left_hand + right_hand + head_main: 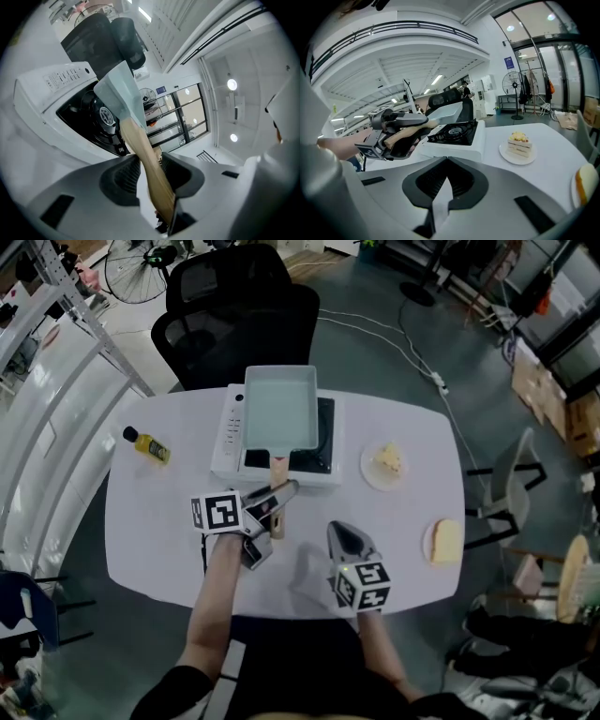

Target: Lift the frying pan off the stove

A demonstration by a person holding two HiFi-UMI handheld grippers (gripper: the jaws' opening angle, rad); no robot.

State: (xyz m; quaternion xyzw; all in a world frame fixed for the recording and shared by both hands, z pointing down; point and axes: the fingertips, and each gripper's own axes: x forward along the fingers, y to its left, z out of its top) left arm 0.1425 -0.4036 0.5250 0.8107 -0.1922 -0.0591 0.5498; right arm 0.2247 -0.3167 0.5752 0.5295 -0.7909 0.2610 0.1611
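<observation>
Gripping the pale wooden handle (278, 466) of a pale blue-green rectangular frying pan (279, 409), the left claw (277, 498) sits just below the middle of the head view. In its own view the left claw (150, 166) has both ribbed pads against the sides of that wooden handle (139, 143), which runs up between them to the frying pan (119, 91).

The pan lies over the black burner of a white tabletop gas stove (228, 442) at the upper centre of the head view. From where I look I cannot tell whether its base rests on the grate or is just clear of it.

The stove stands on a white rounded surface (155, 512). The right claw (343, 532) is lower right of centre, well apart from the pan, with its marker cube towards the bottom edge. In its own view the right claw (443, 161) has its tips together and nothing between them, and beyond it the left claw (401, 129) shows at middle left with the handle in it.

Right of the stove a slice of layered cake (389, 459) sits on a small white plate (369, 474). Further right and lower, a yellow bread-like slab (447, 542) lies on another plate. At the left a small yellow bottle (147, 445) with a black cap lies on its side. A black office chair (234, 324) stands beyond the surface at the top.
</observation>
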